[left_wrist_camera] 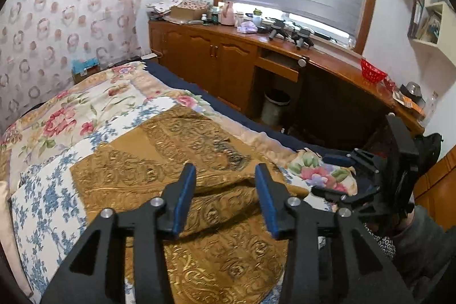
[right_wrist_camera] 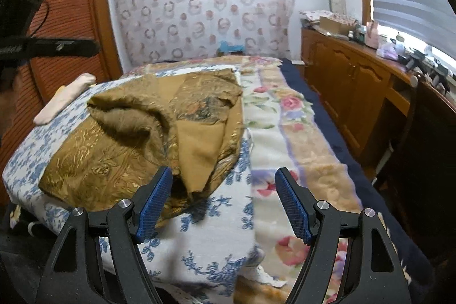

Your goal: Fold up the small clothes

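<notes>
Left tool seemingly above garment

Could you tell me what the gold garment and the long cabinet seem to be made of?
Gold garment: likely woven brocade with metallic thread; its raised swirls glint, and the turned-over lining looks plain and matte. Cabinet: apparently varnished wood, orange-brown with panelled doors and a glossy top.

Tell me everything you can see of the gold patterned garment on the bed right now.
The gold garment is a brocade-like cloth with a shiny raised scroll pattern and a plain tan reverse. It lies rumpled and partly folded on the blue-and-white floral cover of the bed, one plain flap turned over towards the near edge and a hump bunched at its left. A dark smudged patch shows near its middle. Neither the left gripper nor the right gripper holds it; both hover open above it.
</notes>
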`<state>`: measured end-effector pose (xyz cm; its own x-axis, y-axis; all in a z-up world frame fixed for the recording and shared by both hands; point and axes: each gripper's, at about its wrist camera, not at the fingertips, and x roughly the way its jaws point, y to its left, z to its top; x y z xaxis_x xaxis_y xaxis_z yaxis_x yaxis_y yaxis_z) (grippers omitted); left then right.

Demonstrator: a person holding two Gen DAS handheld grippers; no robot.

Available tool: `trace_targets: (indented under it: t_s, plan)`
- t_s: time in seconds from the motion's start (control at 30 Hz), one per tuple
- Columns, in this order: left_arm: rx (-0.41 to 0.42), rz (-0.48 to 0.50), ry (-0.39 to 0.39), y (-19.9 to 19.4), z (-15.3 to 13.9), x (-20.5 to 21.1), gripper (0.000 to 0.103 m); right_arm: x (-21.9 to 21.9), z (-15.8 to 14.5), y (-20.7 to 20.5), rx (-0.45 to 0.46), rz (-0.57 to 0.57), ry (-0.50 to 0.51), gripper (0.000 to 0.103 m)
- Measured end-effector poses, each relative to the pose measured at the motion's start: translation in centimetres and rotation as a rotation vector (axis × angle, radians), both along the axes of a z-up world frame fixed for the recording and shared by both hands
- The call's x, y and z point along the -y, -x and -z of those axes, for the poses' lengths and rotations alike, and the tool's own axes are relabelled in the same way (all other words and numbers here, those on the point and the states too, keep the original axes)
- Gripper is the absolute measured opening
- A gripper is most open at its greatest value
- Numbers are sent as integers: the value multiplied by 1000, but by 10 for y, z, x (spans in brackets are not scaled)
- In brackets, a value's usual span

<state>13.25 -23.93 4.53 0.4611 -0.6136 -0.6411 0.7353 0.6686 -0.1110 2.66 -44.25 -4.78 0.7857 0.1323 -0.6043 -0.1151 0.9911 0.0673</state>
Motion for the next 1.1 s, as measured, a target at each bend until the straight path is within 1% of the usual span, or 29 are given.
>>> trace_targets:
  t_s: [0.03,0.1,0.2,0.27,0.4,0.6,0.67,0.77,0.87,1.0,1.1]
  plan:
    - [-2,-14,2,-3,1,-6,44,1,-2,0,3,2,-2,76]
    - [-8,-47,5,-9,6,-20,50,1,-5,0,7,-4,-3,76]
    - [-11,-98,-10,-18,17,-46,55,-6,-9,-4,9,-22,10,76]
    - [-14,-136,-25,-24,27,-62,56,-14,-12,-10,10,-41,17,76]
    - [-45,-203,-38,-37,51,-95,56,-30,-16,-25,10,-88,17,76]
    - [-75,-294,-66,-52,81,-137,56,-72,-26,-60,5,-187,32,76]
    - [-83,-317,-69,-57,88,-149,56,-92,-31,-74,2,-229,38,76]
    - [-97,-340,-81,-65,101,-164,56,-120,-35,-91,-9,-291,50,76]
    - [-103,-352,-110,-70,113,-172,56,-151,-33,-110,-29,-350,76,76]
    - [-117,-361,-157,-79,130,-180,56,-183,-25,-129,-59,-411,110,76]
    - [-121,-349,-173,-82,138,-180,57,-201,-16,-143,-90,-443,134,76]
